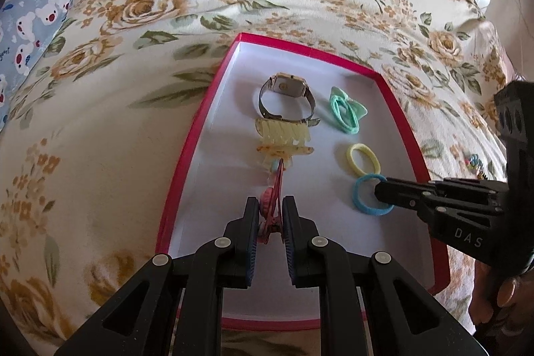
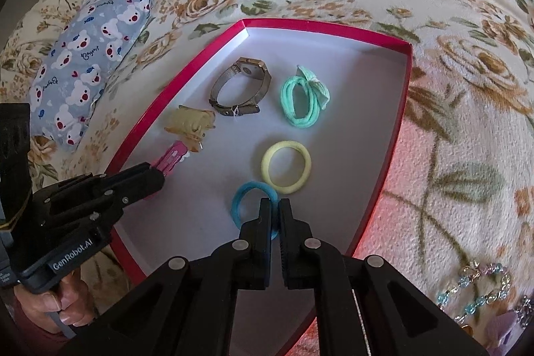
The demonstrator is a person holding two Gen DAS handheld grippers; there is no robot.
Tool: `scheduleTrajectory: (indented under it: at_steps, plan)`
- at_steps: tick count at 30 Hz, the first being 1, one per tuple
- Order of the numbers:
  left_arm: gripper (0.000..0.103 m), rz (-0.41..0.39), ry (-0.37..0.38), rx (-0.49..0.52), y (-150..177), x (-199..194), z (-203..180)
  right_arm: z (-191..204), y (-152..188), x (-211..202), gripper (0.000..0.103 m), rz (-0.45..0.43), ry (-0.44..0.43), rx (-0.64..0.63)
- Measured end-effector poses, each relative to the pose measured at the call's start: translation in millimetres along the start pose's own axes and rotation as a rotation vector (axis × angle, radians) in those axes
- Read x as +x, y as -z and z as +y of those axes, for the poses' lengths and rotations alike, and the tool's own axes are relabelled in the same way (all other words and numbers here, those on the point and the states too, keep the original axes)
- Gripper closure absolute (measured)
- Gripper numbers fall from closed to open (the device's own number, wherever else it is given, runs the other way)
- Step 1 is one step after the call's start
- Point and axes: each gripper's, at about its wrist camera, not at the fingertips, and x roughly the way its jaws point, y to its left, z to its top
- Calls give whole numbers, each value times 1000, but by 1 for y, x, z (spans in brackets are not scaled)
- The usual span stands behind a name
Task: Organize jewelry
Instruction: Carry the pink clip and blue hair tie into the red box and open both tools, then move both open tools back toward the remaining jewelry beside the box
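A red-rimmed box [image 1: 187, 135] [image 2: 187, 69] with a white floor lies on the flowered bedspread. In it are a watch [image 1: 287, 99] [image 2: 242, 87], a yellow claw clip [image 1: 283, 134] [image 2: 188, 120], a green hair tie [image 1: 345, 110] [image 2: 302, 99], a yellow hair tie [image 1: 363, 159] [image 2: 286, 166] and a blue hair tie [image 1: 365, 196] [image 2: 248, 199]. My left gripper [image 1: 271, 206] [image 2: 160, 177] is shut on a pink hair clip [image 1: 275, 192] [image 2: 173, 157], low over the box floor. My right gripper [image 2: 275, 206] [image 1: 380, 189] is shut on the blue hair tie's rim.
A blue bear-print pillow [image 1: 26, 25] [image 2: 90, 59] lies left of the box. A beaded bracelet [image 2: 477, 292] [image 1: 475, 164] and other small jewelry [image 2: 525, 311] lie on the bedspread right of the box.
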Motion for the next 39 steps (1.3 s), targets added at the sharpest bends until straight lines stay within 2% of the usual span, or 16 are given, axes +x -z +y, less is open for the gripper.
scheduleTrajectory:
  at_steps: [8, 11, 14, 17, 22, 25, 27, 34, 39]
  plan:
    - [89, 15, -12, 7, 0, 5, -3, 3, -2, 1, 94, 0, 5, -10]
    - [86, 20, -10, 0, -1, 5, -2, 2, -2, 1, 91, 2, 2, -2]
    - [78, 20, -13, -1, -1, 4, -4, 2, -1, -2, 83, -3, -2, 7]
    - [73, 21, -22, 3, 0, 2, -5, 1, 0, -9, 83, -17, -5, 13]
    - [59, -5, -20, -7, 2, -12, -7, -2, 5, -35, 82, -67, -24, 34]
    - [53, -20, -3, -19, 5, -21, -8, -8, 12, -53, 74, -100, -31, 60]
    - [50, -27, 5, -32, 8, -25, -9, -14, 19, -67, 73, -125, -20, 74]
    - [48, -25, 22, -41, 16, -36, -17, -44, 49, -108, 73, -174, 21, 144]
    - [47, -28, 58, -20, 18, -46, -33, -76, 79, -134, 68, -201, 71, 220]
